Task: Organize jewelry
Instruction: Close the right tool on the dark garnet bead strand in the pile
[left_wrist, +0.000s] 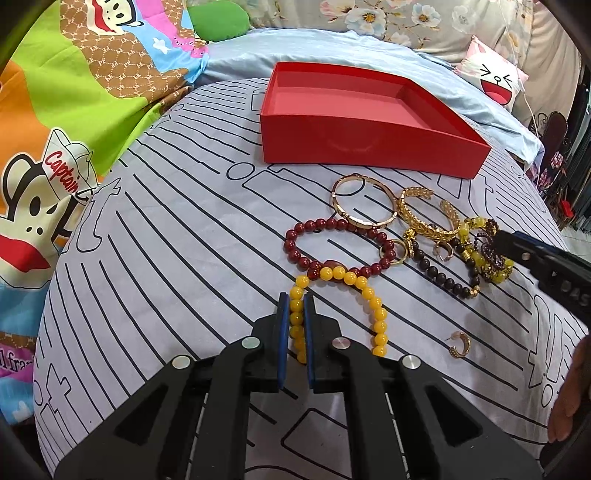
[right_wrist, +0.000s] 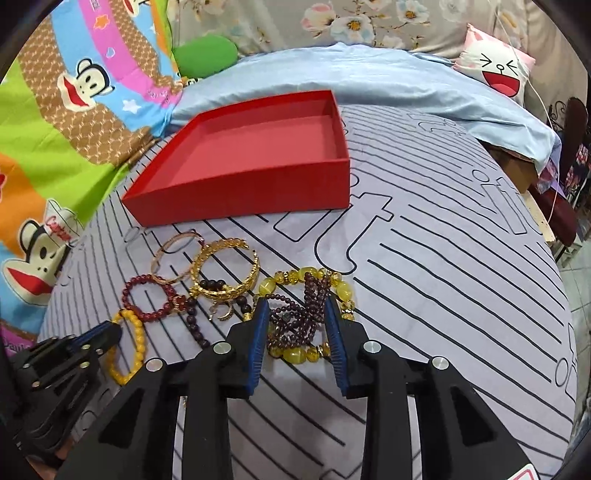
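Note:
An empty red box (left_wrist: 369, 147) (right_wrist: 251, 192) sits on the striped grey cloth. Before it lies a jewelry pile: a rose-gold bangle (left_wrist: 364, 201), a gold leaf bangle (left_wrist: 424, 221), a dark red bead bracelet (left_wrist: 332, 245), a dark bead bracelet (left_wrist: 443, 277) and a small gold earring (left_wrist: 460, 343). My left gripper (left_wrist: 296, 302) is shut on the yellow bead bracelet (left_wrist: 376, 310), which rests on the cloth. My right gripper (right_wrist: 295, 306) is open, its fingers straddling a tangle of purple beads (right_wrist: 295, 325) and a yellow-green bead bracelet (right_wrist: 295, 354).
A cartoon monkey blanket (left_wrist: 55, 110) lies to the left. A light blue sheet (right_wrist: 369, 81) and a white face pillow (right_wrist: 495, 70) lie behind the box. The cloth edge drops off at right (right_wrist: 561, 280).

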